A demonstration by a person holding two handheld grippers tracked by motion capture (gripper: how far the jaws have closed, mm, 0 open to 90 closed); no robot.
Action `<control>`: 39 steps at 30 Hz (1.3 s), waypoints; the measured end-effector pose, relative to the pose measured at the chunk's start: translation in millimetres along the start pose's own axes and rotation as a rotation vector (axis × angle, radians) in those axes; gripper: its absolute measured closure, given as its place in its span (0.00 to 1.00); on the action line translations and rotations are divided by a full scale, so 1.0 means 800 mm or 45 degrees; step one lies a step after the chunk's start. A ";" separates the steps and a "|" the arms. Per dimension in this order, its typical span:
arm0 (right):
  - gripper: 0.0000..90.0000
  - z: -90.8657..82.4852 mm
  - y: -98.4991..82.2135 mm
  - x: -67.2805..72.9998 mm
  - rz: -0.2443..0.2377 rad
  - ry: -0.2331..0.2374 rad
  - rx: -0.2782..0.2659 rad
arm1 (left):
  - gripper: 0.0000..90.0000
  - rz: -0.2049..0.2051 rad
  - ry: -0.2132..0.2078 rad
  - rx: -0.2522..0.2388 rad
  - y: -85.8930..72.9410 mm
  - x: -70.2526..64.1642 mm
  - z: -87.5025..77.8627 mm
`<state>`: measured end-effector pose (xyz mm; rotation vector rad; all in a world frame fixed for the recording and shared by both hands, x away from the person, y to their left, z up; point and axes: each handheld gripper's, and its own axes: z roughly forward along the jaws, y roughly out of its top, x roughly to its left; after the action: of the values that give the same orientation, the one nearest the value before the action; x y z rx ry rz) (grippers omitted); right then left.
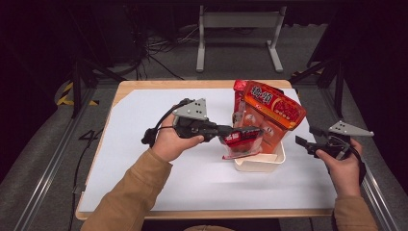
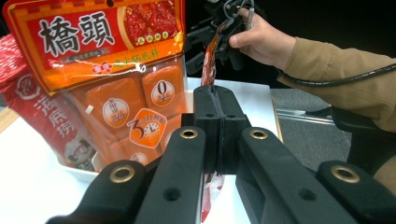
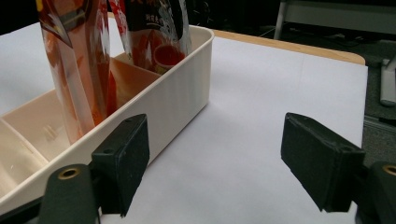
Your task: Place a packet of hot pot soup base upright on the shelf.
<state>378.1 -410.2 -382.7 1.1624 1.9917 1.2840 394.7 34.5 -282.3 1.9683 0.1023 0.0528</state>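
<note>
Bench (image 1: pixel 144 183) covered with a white sheet. White bin (image 1: pixel 262 162) stands right of centre; a large orange packet (image 1: pixel 272 113) stands upright in it, a red packet (image 1: pixel 239 94) behind. Left tongs (image 1: pixel 230 131) clamp a small red pouch (image 1: pixel 243 142) at the bin's near-left edge. Right tongs (image 1: pixel 306 137) spread apart, right of the bin.

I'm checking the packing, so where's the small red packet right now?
In the high view the small red packet hangs pinched in the left gripper, just over the near left corner of the white bin, beside the tall orange pouch.
</note>
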 end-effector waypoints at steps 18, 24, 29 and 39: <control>0.27 0.005 0.001 -0.001 0.001 0.008 0.006 | 1.00 0.035 -0.018 -0.040 0.012 0.005 0.034; 0.27 0.005 0.001 -0.001 -0.001 0.009 0.001 | 1.00 0.059 -0.036 -0.042 0.013 0.004 0.045; 0.27 0.004 0.001 -0.002 0.003 0.009 -0.002 | 1.00 0.071 -0.064 -0.031 0.013 0.003 0.054; 0.27 0.003 0.001 -0.002 0.004 0.009 -0.001 | 1.00 0.097 -0.089 -0.013 0.007 0.004 0.068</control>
<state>381.2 -410.1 -383.3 1.1627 1.9951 1.2918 402.4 -17.7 -298.2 1.9612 -0.0184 0.0339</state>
